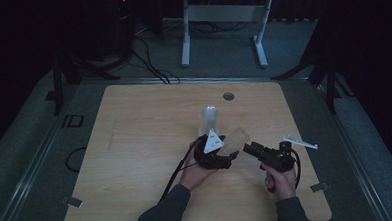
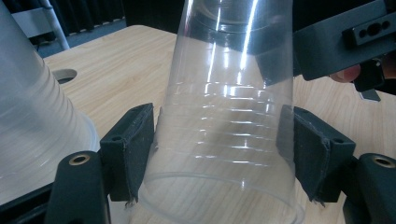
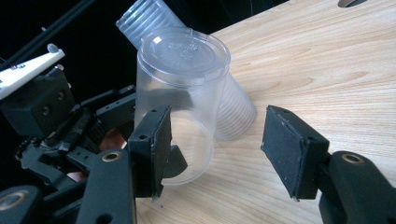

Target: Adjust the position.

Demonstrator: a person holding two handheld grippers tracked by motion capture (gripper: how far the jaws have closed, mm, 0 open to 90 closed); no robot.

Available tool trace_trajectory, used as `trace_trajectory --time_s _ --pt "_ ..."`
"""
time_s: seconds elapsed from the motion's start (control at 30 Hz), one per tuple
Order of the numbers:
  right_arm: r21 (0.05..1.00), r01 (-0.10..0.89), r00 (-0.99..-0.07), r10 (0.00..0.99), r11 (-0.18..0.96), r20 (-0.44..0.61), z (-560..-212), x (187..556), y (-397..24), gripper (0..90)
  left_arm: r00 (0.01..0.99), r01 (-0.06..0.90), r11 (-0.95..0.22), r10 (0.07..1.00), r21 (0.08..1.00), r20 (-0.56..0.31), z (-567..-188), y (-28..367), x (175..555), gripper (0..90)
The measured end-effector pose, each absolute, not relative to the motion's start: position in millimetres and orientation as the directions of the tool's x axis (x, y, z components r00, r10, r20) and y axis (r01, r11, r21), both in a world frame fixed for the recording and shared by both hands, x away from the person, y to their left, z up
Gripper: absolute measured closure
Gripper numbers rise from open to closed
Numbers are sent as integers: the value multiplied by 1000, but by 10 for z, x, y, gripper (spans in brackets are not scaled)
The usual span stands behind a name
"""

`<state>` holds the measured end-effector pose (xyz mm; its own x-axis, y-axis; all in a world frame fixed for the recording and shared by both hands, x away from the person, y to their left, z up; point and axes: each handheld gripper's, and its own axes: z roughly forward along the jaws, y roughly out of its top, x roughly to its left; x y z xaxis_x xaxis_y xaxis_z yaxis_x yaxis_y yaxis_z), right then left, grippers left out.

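Left gripper view shows a clear plastic cup (image 2: 224,121), upside down and tilted, caught between the 2 black pads (image 2: 133,149) of the left gripper (image 2: 219,154), which press on its ribbed wall near the open rim. That low grip looks chosen to keep the closed base free at the far end, where the dark body of the right gripper sits close to the cup. At the left of this view a stack of clear cups (image 2: 37,121) stands inverted on the wooden table (image 2: 121,70).

In the right gripper view the held cup (image 3: 180,93) shows its closed base towards the camera, with the stack (image 3: 224,107) leaning just behind it. The right gripper (image 3: 215,140) is not clamped: its near pad (image 3: 152,144) lies against or just beside the cup wall, I cannot tell which, while the other pad stands well apart over bare table, so nothing is squeezed yet.

From the high view, both hands meet near the table's centre, the left gripper (image 1: 215,152) holding the cup (image 1: 235,139) slanted towards the right gripper (image 1: 253,150), and the stack (image 1: 210,119) just beyond. A judgement: 1 cup is held steady so the other hand can take its base end.
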<state>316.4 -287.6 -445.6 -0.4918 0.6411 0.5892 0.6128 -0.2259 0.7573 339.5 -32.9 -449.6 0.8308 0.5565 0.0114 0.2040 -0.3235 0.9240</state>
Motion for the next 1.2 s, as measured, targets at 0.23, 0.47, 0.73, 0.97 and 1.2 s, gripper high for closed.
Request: trace_trajectory --time_s 0.23,0.47,0.73,0.97,1.2 --pt "781 595 -487 689 -188 536 -4418 3146 -2901 423 841 201 -338 542 919 15 -4482 -313 3395 288" --pt "806 575 -488 731 -143 478 -4367 3132 -2906 429 850 200 -353 526 914 17 -4470 -292 3395 288" --pt "829 554 -499 765 -82 408 -4310 3127 -2924 438 867 197 -377 498 905 19 -4442 -256 3401 288" --pt "840 542 -511 780 -35 363 -4271 3111 -2953 440 876 203 -383 483 901 8 -4429 -230 3433 295" --pt "847 531 -528 784 3 328 -4223 3094 -2980 440 882 197 -392 471 899 12 -4395 -220 3436 295"
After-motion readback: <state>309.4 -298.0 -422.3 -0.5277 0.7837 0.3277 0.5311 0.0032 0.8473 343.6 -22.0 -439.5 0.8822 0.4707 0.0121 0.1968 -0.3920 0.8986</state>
